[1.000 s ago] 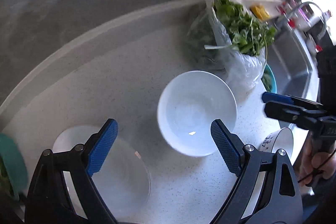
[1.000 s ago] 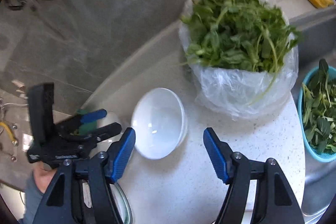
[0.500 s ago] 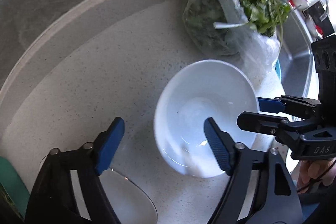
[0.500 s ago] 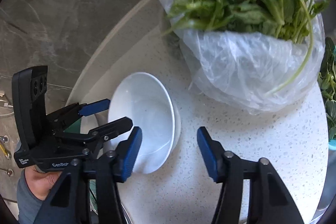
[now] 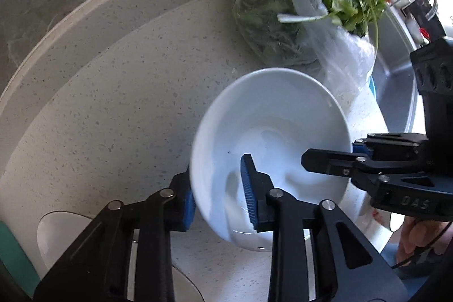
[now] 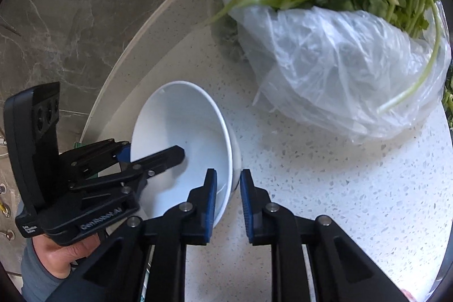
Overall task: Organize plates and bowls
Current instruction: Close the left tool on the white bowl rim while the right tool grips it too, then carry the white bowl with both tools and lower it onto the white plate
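A white bowl [image 5: 271, 126] stands on the speckled white counter [image 5: 127, 104]. My left gripper [image 5: 216, 171] straddles its near-left rim, one blue pad outside and one inside; its jaws are closing and grip the wall. In the right wrist view my right gripper [image 6: 228, 173] straddles the bowl's [image 6: 181, 132] right rim, jaws closing, pads against the wall on both sides. Each gripper also shows in the other's view: the right gripper [image 5: 329, 152] on the far rim, the left gripper [image 6: 153, 150] with a finger inside the bowl.
A plastic bag of leafy greens [image 6: 339, 47] lies just behind the bowl, near its far rim. A clear glass plate [image 5: 65, 239] sits at the lower left beside a green object [image 5: 11, 254]. A steel sink [image 5: 396, 70] lies right of the counter. A raised counter edge curves behind.
Both grippers have come down onto the bowl and gone from wide open to nearly closed, each over an opposite side of the rim. The bowl now fills more of both views.
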The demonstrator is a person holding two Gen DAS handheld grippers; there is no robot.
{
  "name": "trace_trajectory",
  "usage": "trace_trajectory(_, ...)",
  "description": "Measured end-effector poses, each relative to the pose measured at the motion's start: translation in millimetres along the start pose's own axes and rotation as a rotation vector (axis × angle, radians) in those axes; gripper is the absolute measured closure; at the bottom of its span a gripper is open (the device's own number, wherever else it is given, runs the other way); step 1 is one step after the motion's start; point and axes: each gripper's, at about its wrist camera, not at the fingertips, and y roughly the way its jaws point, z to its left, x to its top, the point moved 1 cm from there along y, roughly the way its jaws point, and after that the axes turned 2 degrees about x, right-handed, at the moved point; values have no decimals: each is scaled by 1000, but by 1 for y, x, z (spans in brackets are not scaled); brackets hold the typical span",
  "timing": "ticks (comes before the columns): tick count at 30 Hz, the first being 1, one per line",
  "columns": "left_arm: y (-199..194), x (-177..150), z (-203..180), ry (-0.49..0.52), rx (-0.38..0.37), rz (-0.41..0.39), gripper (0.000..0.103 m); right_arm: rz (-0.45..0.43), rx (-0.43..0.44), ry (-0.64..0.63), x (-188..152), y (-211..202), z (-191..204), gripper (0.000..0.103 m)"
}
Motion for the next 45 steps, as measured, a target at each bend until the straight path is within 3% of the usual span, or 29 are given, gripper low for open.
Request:
trace_trajectory(15, -58, -27, 27, -68, -19, -31, 78, -42, 13, -32, -8, -27, 11, 85)
trace_trajectory(23, -123, -53, 46, -125, -5, -87, 78, -32, 45, -113, -10, -39, 52, 85)
trace_trajectory(30, -173, -111, 90, -212, 38, -110, 78, 32, 83, -220, -19, -18, 107, 85)
trace_trajectory(36, -171, -162, 133, -303, 52, -87, 78, 107, 90, -281, -32, 15, 141, 85)
trace_trajectory(45, -131, -200, 166, -365, 42, -29, 78, 186, 45, -286, -42, 58, 153, 85)
